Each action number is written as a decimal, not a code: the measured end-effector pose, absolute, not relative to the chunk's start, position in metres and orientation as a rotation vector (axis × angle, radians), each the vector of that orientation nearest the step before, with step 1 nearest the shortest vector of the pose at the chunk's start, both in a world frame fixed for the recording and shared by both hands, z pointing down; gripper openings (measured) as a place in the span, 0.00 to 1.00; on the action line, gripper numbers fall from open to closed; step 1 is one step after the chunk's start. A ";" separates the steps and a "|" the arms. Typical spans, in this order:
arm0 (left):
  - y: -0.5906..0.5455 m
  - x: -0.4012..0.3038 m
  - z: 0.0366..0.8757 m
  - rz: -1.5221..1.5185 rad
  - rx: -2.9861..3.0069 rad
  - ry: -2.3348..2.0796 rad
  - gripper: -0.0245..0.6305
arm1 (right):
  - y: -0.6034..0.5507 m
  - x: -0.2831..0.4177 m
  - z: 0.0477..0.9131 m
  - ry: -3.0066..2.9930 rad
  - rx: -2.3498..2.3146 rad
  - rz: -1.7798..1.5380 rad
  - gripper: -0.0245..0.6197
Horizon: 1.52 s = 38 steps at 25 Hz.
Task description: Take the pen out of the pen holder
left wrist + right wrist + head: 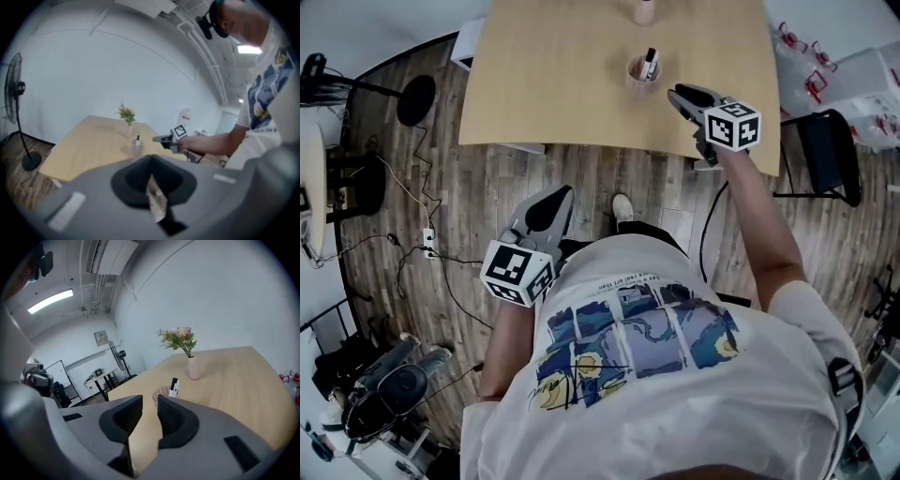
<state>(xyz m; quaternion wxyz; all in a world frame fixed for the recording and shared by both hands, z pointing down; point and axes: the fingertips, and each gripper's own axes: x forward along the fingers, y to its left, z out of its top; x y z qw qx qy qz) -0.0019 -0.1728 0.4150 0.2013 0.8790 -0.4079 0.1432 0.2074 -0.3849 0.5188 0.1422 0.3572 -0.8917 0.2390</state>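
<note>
Now the right gripper hangs over the near right part of the table, its jaws apart with nothing between them; only bare tabletop shows through the gap. The pen holder stands just beyond and to the left of its tips, near but not touching. The pen stands upright in the holder, leaning a little against the rim, with its dark cap uppermost. The left gripper is held low by the person's body, well short of the table, with its jaws together and holding nothing.

The step in hand looks like the approach. To do it well, the right gripper should line its gap up with the exposed top of the pen and come in above the holder's rim so neither jaw knocks the cup. It should close on the cap end only, then lift straight up along the pen's lean. The holder looks light and may tip or ride up with the pen.

The pen's lower part is hidden inside the holder, so its depth cannot be judged. From the right gripper view, the holder's base sits behind a jaw. A vase farther back is cut off at the head view's top edge.
</note>
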 end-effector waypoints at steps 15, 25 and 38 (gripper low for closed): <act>-0.195 -0.036 0.419 0.450 2.319 -1.298 0.05 | -0.485 0.190 0.568 -2.580 0.932 0.796 0.23; -0.205 -0.037 0.417 0.471 2.290 -1.339 0.05 | -0.503 0.185 0.576 -2.602 0.893 0.780 0.14; -0.211 -0.046 0.411 0.477 2.324 -1.327 0.05 | -0.494 0.177 0.548 -2.649 0.950 0.608 0.11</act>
